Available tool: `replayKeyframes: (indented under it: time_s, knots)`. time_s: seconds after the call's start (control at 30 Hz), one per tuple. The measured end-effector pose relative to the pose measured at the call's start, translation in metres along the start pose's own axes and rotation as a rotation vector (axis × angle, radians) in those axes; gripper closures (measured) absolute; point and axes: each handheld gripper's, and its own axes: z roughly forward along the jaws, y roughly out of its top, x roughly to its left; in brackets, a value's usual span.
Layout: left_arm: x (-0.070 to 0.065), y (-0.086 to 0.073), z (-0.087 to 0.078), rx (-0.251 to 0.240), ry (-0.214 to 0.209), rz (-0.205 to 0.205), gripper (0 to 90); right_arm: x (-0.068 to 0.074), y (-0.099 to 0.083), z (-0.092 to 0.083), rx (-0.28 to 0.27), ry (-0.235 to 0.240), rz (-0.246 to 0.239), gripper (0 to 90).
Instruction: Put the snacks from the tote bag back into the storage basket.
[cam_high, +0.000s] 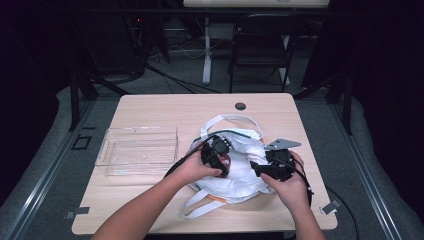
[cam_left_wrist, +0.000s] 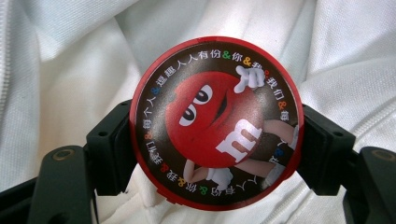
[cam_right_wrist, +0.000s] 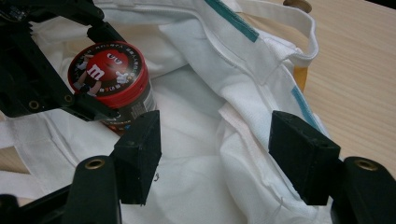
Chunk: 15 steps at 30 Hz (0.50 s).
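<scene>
Overhead forward-down view; two close tool views sharing the white bag (cam_right_wrist: 201, 140).

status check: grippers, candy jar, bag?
Left gripper shut on candy jar, over white bag. Right gripper open above bag cloth. Clear tray off left, not in the way.

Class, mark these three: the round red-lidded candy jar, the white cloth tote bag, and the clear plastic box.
round red-lidded candy jar (cam_left_wrist: 215, 123): left gripper view, lid centre.
white cloth tote bag (cam_right_wrist: 196, 140): right gripper view, inner fabric.
clear plastic box (cam_high: 140, 150): high view, floor of the box.
</scene>
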Motion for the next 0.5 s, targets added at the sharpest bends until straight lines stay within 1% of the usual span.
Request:
replayKeyframes:
  time_s: [0.1,0.13,0.3,0.5]
  knots:
    - [0.000,0.000,-0.002,0.002,0.001,0.003,25.7,0.000,0.000,0.000,-0.002,-0.002,0.001,34.5]
    - [0.000,0.000,-0.004,-0.003,0.006,0.005,25.7,-0.001,0.000,-0.001,-0.003,-0.004,0.002,34.5]
    - [0.001,0.000,-0.007,0.000,0.006,0.002,25.7,-0.001,0.000,-0.001,-0.007,-0.001,0.001,34.5]
    - [0.000,0.002,-0.015,-0.011,0.005,0.005,25.8,0.000,0.000,-0.001,-0.007,-0.004,0.001,34.5]
